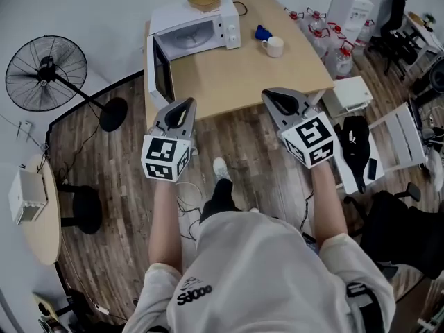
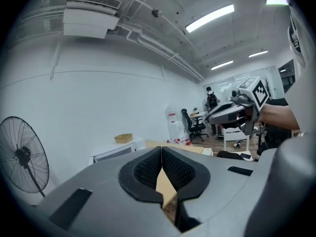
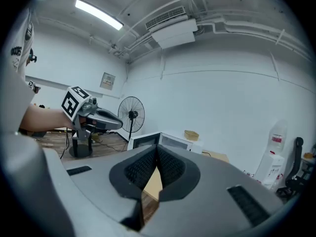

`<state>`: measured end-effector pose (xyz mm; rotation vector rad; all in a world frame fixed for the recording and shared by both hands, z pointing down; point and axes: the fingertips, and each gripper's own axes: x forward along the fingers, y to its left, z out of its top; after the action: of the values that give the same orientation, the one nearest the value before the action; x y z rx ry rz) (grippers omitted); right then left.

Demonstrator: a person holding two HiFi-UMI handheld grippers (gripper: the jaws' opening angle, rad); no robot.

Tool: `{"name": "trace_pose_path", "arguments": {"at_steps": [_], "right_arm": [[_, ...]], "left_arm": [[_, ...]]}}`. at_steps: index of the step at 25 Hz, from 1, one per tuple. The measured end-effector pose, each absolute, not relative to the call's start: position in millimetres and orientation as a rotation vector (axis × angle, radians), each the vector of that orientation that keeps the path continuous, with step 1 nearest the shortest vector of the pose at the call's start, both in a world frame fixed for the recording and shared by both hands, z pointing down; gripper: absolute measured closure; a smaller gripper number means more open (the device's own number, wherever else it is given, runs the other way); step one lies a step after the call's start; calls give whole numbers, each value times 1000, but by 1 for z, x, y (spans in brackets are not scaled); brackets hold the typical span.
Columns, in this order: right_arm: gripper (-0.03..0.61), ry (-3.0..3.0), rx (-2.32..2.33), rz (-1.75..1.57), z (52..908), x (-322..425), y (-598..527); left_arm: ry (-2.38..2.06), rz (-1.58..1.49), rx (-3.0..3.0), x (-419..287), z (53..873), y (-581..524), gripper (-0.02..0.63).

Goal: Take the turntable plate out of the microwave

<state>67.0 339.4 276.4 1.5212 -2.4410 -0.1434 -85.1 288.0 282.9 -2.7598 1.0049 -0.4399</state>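
Observation:
A white microwave (image 1: 198, 30) stands at the far left of the wooden table (image 1: 236, 75), its door (image 1: 161, 71) swung open toward me. The pale round turntable plate (image 1: 191, 40) lies inside the cavity. My left gripper (image 1: 186, 104) hovers over the table's near left edge, just short of the door, shut and empty. My right gripper (image 1: 272, 96) hangs over the near right edge, shut and empty too. In the left gripper view the jaws (image 2: 161, 152) meet, with the microwave (image 2: 116, 152) ahead. In the right gripper view the gripper (image 3: 158, 152) is likewise shut, facing the microwave (image 3: 158, 140).
A tan basket (image 1: 203, 1) sits on the microwave. A white mug (image 1: 273, 46) and a blue object (image 1: 262, 32) stand to its right. A floor fan (image 1: 47, 73) is at left, water bottles (image 1: 333, 44) and a white box (image 1: 350, 96) at right.

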Motion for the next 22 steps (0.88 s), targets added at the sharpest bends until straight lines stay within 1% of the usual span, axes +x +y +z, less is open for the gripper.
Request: {"name": "trace_pose_path", "arguments": {"at_steps": [5,13,18,22], "right_arm": [[572,-2424,1559,-146,283,86,275],[572,-2326,1618,-190,255,124,132],[572,-2313,1616,-213,247,124,43],[572,-2355,1592,-165,254,117,-11]], "left_arm": [[981,-419,-2761,-65,294,220,595],[989,-317,-2790,-27,276,63,595],[964,-305,-2788,-12,267,-17,595],[977,-331,-2828,-8,286,-71,595]]}}
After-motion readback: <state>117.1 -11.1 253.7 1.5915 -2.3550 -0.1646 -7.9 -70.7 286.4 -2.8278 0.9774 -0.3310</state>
